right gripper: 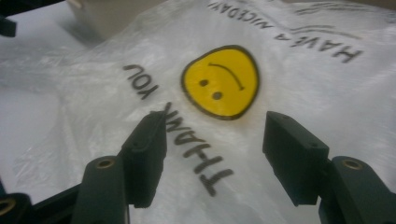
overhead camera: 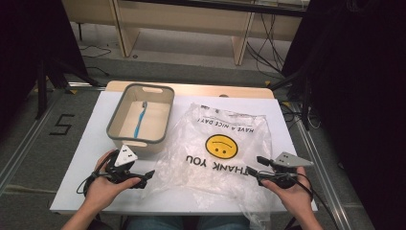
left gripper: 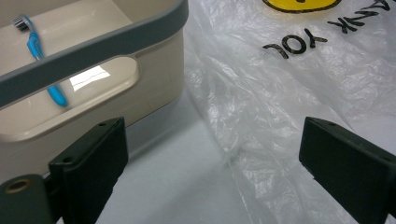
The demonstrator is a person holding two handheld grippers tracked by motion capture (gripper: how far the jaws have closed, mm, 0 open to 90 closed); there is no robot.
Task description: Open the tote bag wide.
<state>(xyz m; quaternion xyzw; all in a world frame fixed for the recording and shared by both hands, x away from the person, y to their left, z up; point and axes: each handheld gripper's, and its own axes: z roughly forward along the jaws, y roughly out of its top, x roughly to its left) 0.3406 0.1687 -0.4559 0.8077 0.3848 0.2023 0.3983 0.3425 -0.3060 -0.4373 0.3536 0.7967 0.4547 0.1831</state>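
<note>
White table with a beige bin and a clear plastic bag side by side.

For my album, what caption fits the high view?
Two hand-held grippers flank a smiley bag beside a bin holding a toothbrush.

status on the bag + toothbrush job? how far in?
Done: nothing visible yet. The toothbrush lies in the bin, and the plastic bag lies flat on the table. In hand: left claw and right claw are open at the bag's near edges. Left: grip the bag.
</note>
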